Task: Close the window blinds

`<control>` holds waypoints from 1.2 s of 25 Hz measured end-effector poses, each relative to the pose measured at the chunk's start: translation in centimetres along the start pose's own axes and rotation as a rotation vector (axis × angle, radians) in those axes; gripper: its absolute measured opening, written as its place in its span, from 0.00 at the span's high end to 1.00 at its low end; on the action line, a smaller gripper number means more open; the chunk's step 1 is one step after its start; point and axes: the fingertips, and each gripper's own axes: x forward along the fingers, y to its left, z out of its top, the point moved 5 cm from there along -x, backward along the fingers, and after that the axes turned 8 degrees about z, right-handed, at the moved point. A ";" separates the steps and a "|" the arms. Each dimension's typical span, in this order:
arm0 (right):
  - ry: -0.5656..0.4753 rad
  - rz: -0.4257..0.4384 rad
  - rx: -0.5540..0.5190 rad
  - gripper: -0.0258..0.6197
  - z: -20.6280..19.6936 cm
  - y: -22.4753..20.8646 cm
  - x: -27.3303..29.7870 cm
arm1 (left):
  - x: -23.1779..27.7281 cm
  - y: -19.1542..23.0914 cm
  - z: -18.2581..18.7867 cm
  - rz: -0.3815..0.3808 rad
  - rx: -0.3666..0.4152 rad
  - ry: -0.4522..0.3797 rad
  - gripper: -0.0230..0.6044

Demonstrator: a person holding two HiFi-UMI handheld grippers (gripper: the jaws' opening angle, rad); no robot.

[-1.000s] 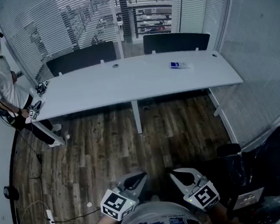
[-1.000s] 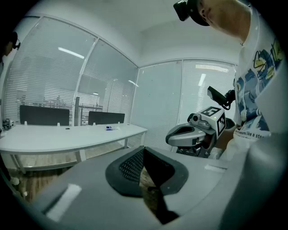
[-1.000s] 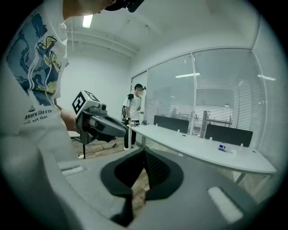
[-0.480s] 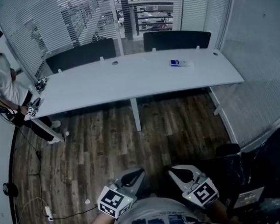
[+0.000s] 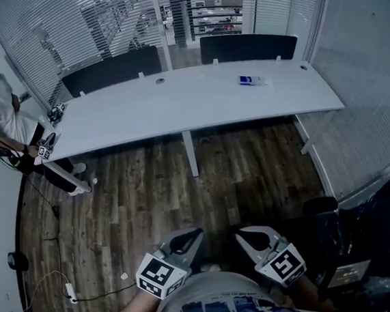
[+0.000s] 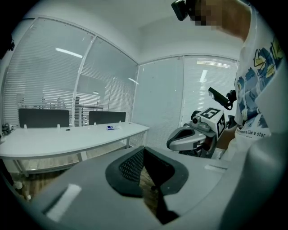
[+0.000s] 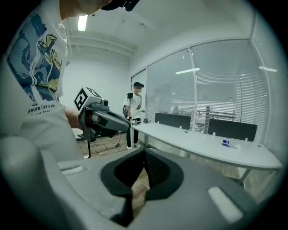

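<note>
Wood-plank floor (image 5: 150, 190), head view: long white bench (image 5: 177, 109) across the room. Behind the bench, slatted window blinds (image 5: 54, 42) cover the glass wall, and the space beyond shows through the slats. Two dark panels (image 5: 111, 71) stand along the bench's far edge. A small blue packet (image 5: 248, 80) lies on the bench toward its right end. A person (image 5: 2, 115) in a white shirt stands at the bench's left end. On the near side of the bench, well apart from it, are the left claw (image 5: 187, 240) and the right claw (image 5: 249, 237), side by side. A black-wrapped chair (image 5: 373, 224) sits to their right. Left gripper view: left claw (image 6: 144, 150) with its jaws closed tip to tip, nothing between them, only floor below. The bench (image 6: 67, 137) and blinds (image 6: 40, 76) lie beyond, and the right claw (image 6: 177, 139) shows to one side. Right gripper view: right claw (image 7: 145, 152) likewise closed tip to tip and empty. The bench (image 7: 202, 143) runs ahead with the blinds (image 7: 225, 90) behind it and the person (image 7: 135, 112) at its far end.
</note>
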 end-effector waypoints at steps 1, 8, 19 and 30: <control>0.001 0.002 0.006 0.96 0.1 -0.3 0.2 | 0.2 0.2 0.1 0.004 -0.004 0.000 0.96; 0.013 0.031 0.012 0.96 1.5 -2.6 4.0 | 1.0 4.4 -0.2 0.033 -0.041 0.016 0.96; 0.040 -0.019 0.003 0.96 6.2 -10.5 13.4 | 5.8 16.5 2.2 0.008 -0.062 -0.030 0.96; 0.022 -0.105 -0.016 0.96 12.4 -17.7 21.9 | 10.6 28.6 6.0 -0.051 -0.006 -0.060 0.96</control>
